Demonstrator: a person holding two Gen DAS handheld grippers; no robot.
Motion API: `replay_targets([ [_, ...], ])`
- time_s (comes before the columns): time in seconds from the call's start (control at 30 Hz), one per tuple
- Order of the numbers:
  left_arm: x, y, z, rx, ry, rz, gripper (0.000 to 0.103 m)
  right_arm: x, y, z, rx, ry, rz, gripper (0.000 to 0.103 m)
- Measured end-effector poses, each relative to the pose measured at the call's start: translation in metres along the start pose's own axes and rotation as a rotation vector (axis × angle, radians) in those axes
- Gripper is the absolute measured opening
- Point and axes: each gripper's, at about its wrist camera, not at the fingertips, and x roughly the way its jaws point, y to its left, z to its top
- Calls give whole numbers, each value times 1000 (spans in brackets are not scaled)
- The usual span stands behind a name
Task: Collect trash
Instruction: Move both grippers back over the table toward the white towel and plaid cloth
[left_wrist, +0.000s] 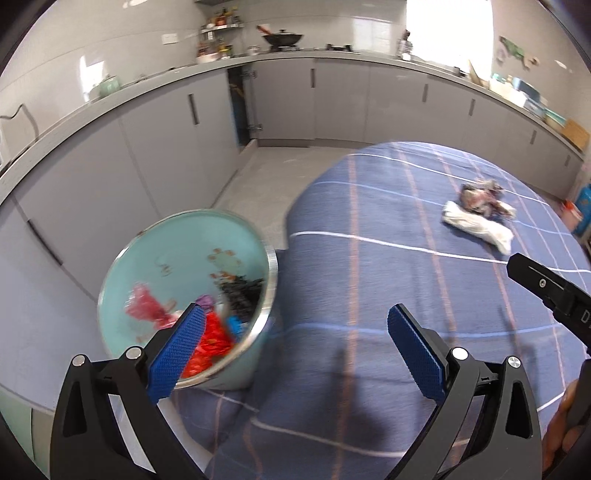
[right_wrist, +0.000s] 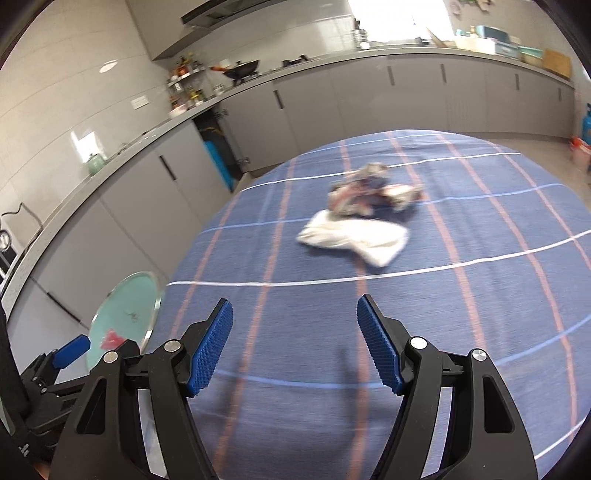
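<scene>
The trash pile (right_wrist: 373, 192), blurry, lies far ahead on the bench (right_wrist: 480, 332). Both the left gripper (left_wrist: 295, 347) and right gripper (right_wrist: 295, 343) have fingers spread, holding nothing.

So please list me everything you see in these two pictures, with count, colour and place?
bin: one, pale green with metal rim, beside the table's left edge
trash in bin: several pieces, red, pink, black, blue
tablecloth: one, blue with white and orange lines, over the table
white rag: one, on the cloth, far side
crumpled wrapper: one heap, mixed colours, just behind the rag
cabinets: grey, along the walls
wok: one, black, on the stove
left gripper: black with blue pads, open, empty
right gripper: same, open, empty
</scene>
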Motion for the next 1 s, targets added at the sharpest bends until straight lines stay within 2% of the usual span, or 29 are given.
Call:
replay_targets([
  [0.23,6,-41,9,74,-15,-43,94,-7,-37,8,17,-11,-63,69],
  [0.43,12,-69,19,107,-12,-107,85,-9,-65,17,38,-15,-87,68],
  [0.6,24,-100,28,134,2,-154,78,-7,-83,24,40,-7,-105,64],
  [0.73,34,-121,34,136,11,-181,76,-8,-100,26,56,3,-114,60],
  [1.0,56,-164,52,114,26,-218,74,-12,-132,32,105,-3,-132,60],
])
